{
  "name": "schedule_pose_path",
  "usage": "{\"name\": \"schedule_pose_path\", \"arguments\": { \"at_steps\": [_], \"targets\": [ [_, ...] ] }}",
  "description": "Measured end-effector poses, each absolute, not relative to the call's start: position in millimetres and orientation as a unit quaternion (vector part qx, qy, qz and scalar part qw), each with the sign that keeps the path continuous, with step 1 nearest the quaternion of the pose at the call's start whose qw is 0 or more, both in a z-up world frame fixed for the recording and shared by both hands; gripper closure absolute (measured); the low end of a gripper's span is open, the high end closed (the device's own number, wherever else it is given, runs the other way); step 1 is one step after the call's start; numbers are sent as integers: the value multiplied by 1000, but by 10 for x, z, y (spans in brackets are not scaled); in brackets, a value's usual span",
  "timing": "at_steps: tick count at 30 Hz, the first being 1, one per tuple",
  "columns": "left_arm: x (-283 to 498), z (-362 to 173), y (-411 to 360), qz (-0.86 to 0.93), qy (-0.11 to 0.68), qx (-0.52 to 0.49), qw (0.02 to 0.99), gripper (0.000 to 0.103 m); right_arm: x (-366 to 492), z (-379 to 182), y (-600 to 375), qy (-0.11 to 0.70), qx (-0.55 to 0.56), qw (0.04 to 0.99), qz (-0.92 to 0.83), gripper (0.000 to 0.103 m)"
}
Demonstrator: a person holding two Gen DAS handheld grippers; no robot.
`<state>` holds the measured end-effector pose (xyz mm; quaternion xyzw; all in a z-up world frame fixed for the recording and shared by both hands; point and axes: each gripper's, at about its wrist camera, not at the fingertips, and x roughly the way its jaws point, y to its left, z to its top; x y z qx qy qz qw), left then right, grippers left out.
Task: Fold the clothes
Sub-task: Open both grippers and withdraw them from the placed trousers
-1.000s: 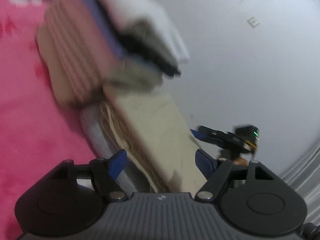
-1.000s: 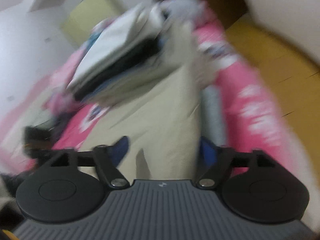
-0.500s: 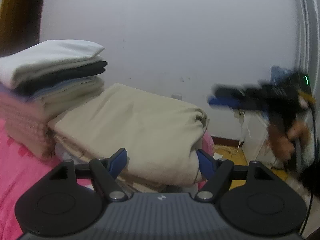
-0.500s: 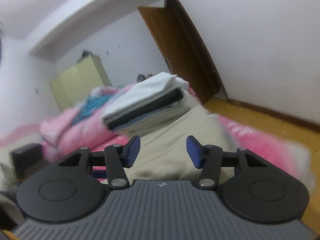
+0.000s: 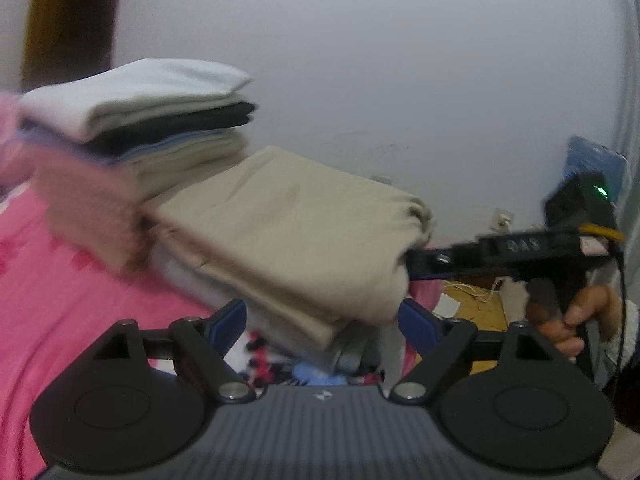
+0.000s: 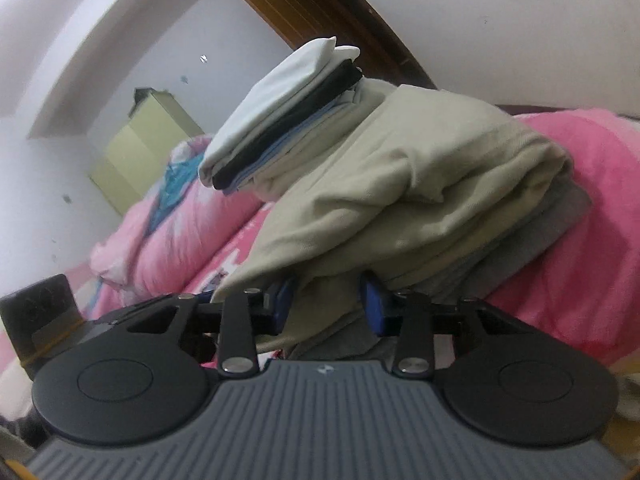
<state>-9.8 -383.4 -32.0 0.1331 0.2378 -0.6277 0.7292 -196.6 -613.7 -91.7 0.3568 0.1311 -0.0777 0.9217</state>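
A beige garment (image 5: 288,232) lies folded on the pink bed (image 5: 72,300), just beside a stack of folded clothes (image 5: 132,120), so the folding looks mostly done. The left gripper (image 5: 320,316) stands wide at its near edge, holding nothing. The right gripper (image 6: 326,300) is half open at another edge, and I cannot tell if it pinches cloth; loose clothes further back (image 6: 176,176) may remain.

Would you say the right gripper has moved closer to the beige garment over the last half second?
Yes. The right gripper has swung in leftward from the wall side, and its tip now meets the folded beige garment.
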Motion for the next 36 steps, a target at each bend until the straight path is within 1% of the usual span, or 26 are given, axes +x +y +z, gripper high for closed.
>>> {"name": "schedule_pose_path", "arguments": {
  "at_steps": [2, 6, 7, 8, 10, 11, 13, 16, 17, 18, 20, 21, 30, 36],
  "targets": [
    [-125, -274, -3715, -617, 248, 124, 737, 11, -2094, -890, -6028, 146, 349, 919, -107, 64],
    [-250, -168, -3497, -599, 264, 102, 749, 5, -2325, -860, -5703, 181, 331, 908, -182, 58],
    [-281, -141, -3442, -594, 268, 97, 752, 3, -2392, -852, -5597, 189, 325, 905, -201, 52],
    [-321, -124, -3391, -588, 274, 89, 756, 2, -2439, -840, -5493, 196, 318, 902, -216, 48],
    [-388, -98, -3305, -576, 283, 75, 763, 0, -2479, -795, -5292, 209, 297, 901, -237, 37],
    [-433, -85, -3253, -568, 288, 71, 768, 0, -2494, -761, -5174, 214, 279, 904, -245, 35],
    [-511, -72, -3167, -547, 295, 71, 780, 0, -2516, -694, -4946, 223, 242, 908, -259, 24],
    [-663, -64, -3052, -510, 302, 75, 802, 0, -2532, -587, -4643, 238, 184, 915, -268, 19],
    [-716, -61, -3019, -499, 303, 78, 808, 0, -2546, -553, -4555, 242, 167, 917, -270, 17],
    [-766, -56, -3000, -489, 305, 86, 813, 0, -2555, -523, -4488, 244, 153, 917, -274, 11],
    [-872, -47, -2959, -470, 306, 105, 822, 0, -2553, -460, -4372, 246, 129, 917, -286, 8],
    [-920, -44, -2938, -464, 305, 112, 824, 0, -2559, -433, -4321, 246, 120, 916, -292, 2],
    [-1167, 22, -2752, -428, 285, 130, 848, 0, -2613, -194, -4002, 230, 82, 905, -347, 1],
    [-1219, 41, -2749, -415, 288, 133, 852, 0, -2666, -145, -3926, 226, 86, 895, -375, 1]
  ]
}}
